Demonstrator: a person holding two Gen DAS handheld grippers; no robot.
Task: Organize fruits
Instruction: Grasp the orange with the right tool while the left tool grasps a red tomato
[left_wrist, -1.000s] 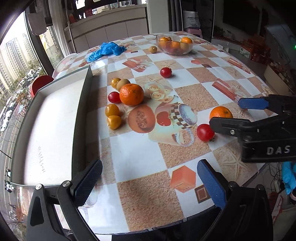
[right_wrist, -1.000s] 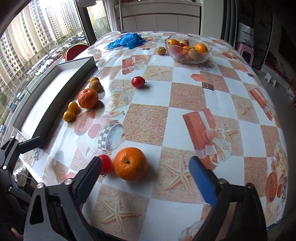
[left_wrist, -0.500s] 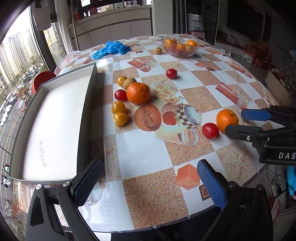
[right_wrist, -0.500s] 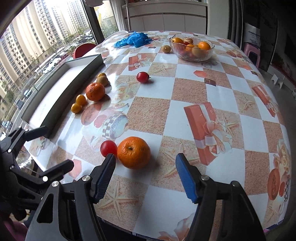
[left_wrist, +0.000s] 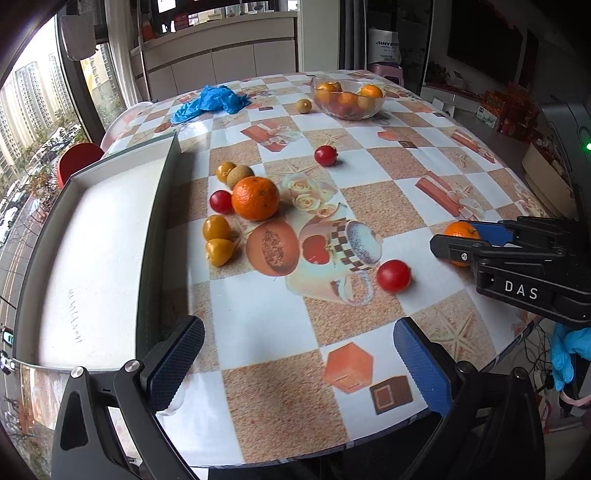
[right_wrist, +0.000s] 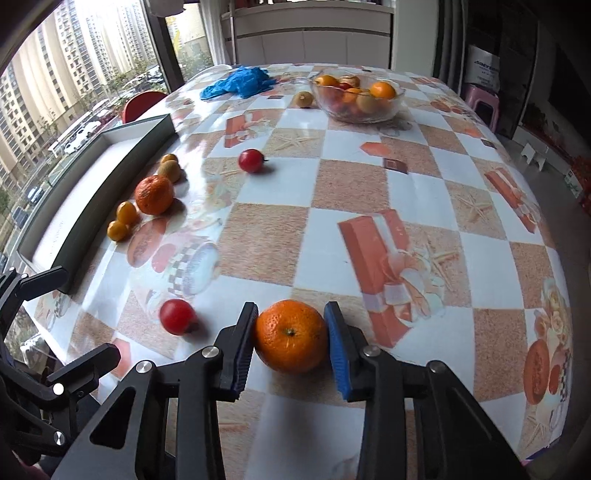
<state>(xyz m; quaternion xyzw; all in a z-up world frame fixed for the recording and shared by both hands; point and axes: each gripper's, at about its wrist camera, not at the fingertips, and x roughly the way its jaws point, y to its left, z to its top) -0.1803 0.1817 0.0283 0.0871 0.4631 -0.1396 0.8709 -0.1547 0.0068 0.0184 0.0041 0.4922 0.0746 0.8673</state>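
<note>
Right wrist view shows the right claw (right_wrist: 290, 341) closed around an orange (right_wrist: 291, 340), both pads touching its sides at the widest part, probably so the round fruit cannot roll out; the orange appears to sit on the worktop (right_wrist: 424, 192) near its front edge. A tomato (right_wrist: 177, 316) lies just beside it, outside the grip. The left claw (left_wrist: 295, 365) hangs wide and empty over the near edge, beside the tray (left_wrist: 92, 258). Loose fruit clusters against the tray's wall, and a bowl (right_wrist: 356, 96) at the far side holds more, so either could be the orange's destination.
</note>
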